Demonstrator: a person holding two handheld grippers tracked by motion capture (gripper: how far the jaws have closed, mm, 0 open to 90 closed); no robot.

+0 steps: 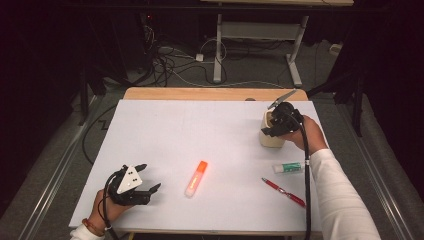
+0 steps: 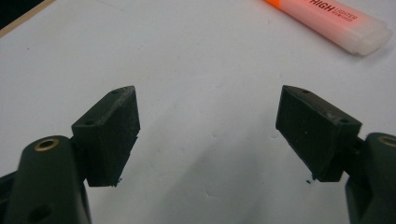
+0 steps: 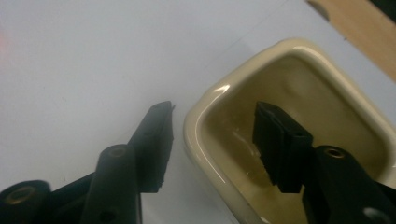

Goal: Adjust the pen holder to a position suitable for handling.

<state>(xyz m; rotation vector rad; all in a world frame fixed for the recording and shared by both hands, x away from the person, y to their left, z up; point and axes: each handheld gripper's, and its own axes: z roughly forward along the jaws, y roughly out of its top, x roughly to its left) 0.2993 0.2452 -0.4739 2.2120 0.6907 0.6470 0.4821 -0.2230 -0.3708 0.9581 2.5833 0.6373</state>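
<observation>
Nearest the high camera, the left gripper (image 1: 146, 178) sits low at the near left corner of the white table (image 1: 200, 130), held in the person's left hand (image 1: 107, 210). Its jaws stand wide apart with nothing between them; in the left gripper view the pads (image 2: 112, 135) hover just over bare table surface, touching no object.

Just beyond it, toward the middle of the table, lies an orange highlighter (image 1: 196, 178). In the left gripper view its pale body (image 2: 334, 21) reads "HIGH" and "LIGHTER" in white letters, with a smaller word too fine to make out.

On the near right side a red pen (image 1: 283, 192) lies at a slant, and just behind it a small white tube with a green label (image 1: 288, 168); the printing on it is too small to read.

Farther back on the right stands a cream-coloured ceramic cup (image 1: 271, 137) with a squarish rim. The right gripper (image 1: 270, 129), in the person's right hand (image 1: 310, 132), is at that cup's rim. In the right gripper view (image 3: 212, 140) its jaws straddle the near wall of the cup (image 3: 205, 126), one outside, one inside the hollow, still spread with gaps on both sides of the wall, so not clamped on it.
</observation>
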